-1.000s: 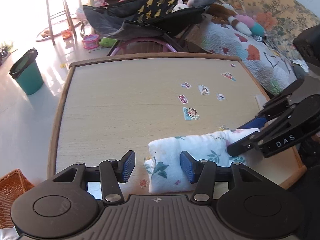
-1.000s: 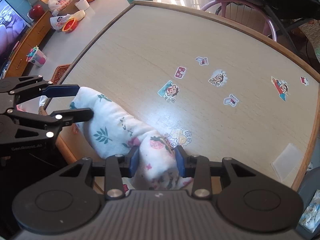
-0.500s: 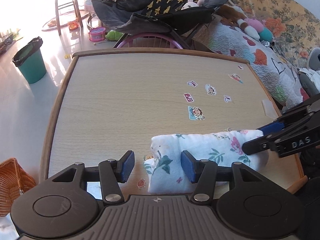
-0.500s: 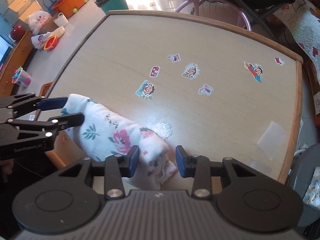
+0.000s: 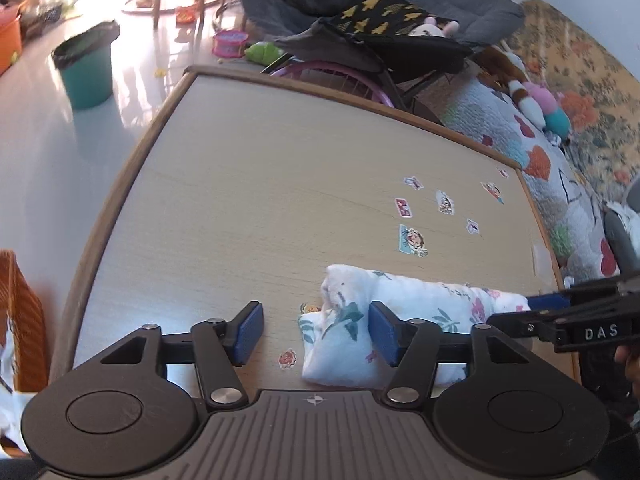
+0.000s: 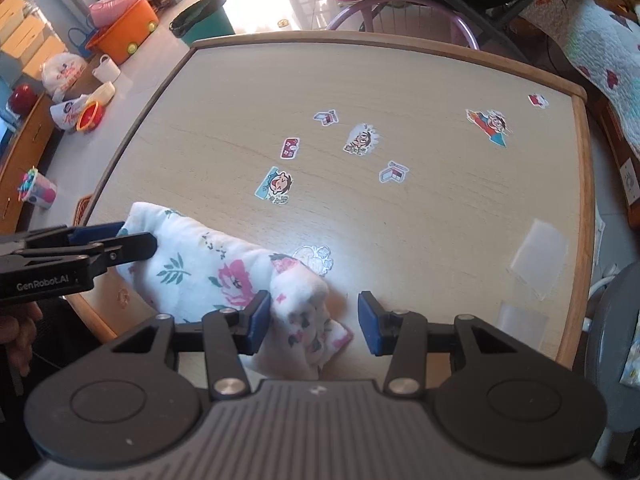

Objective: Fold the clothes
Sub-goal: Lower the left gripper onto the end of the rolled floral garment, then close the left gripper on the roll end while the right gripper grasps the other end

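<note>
A folded white garment (image 5: 404, 312) printed with pink flowers and green leaves lies along the near edge of the wooden desk (image 5: 256, 208), bunched into a thick roll. The left gripper (image 5: 316, 332) straddles one end of it: its blue pads have just been spreading, and only the pad on the roll's side sits against the fabric, so nothing is pinched. The right gripper (image 6: 308, 322) stands over the other end, its jaws likewise just widened — one pad brushes the crumpled corner, the other is clear of it over bare wood, so the cloth is released. From the left wrist view the right tool's side carries the white letters "DAS"; from the right wrist view the left tool reads "GenRobot.AI". Cartoon stickers (image 6: 276, 186) are scattered across the desk — their small lettering seems too blurred to read. A teal bin (image 5: 86, 68) lined with a black bag stands on the floor beyond the desk.
</note>
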A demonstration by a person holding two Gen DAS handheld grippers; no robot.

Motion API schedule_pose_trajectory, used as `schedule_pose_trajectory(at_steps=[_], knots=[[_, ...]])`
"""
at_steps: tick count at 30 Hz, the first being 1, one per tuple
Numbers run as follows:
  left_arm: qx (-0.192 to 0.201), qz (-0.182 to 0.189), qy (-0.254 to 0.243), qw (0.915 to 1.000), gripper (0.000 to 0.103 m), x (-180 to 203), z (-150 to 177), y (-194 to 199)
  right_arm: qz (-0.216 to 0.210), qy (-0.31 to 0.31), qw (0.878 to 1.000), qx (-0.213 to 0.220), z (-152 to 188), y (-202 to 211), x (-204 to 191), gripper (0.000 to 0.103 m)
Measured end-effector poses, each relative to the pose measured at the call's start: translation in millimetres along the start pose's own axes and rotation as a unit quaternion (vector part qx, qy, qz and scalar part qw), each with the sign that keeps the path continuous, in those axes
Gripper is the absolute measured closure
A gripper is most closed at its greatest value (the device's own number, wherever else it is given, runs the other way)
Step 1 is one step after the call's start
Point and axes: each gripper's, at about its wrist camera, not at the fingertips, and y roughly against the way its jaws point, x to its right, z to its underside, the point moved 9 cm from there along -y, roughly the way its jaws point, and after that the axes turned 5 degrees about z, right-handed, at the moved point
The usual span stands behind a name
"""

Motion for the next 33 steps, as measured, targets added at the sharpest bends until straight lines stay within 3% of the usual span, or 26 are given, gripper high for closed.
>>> schedule_pose_trajectory(at_steps=[12,20,24,33], knots=[[-0.030,0.007,0.009,0.9995,0.040,-1,-1,-13,0.003,-0.137,0.990,0.024,9,31,3,0.051],[-0.029,0.013,0.016,0.9994,0.040,-2,-2,-11,0.034,-0.193,0.980,0.031,22,2,15,0.051],[-0.027,0.016,0.023,0.9992,0.040,-2,-2,-10,0.041,-0.195,0.979,0.043,28,-3,18,0.044],[-0.016,0.009,0.047,0.9987,0.040,14,-12,19,0.079,-0.172,0.981,0.051,28,3,10,0.044]])
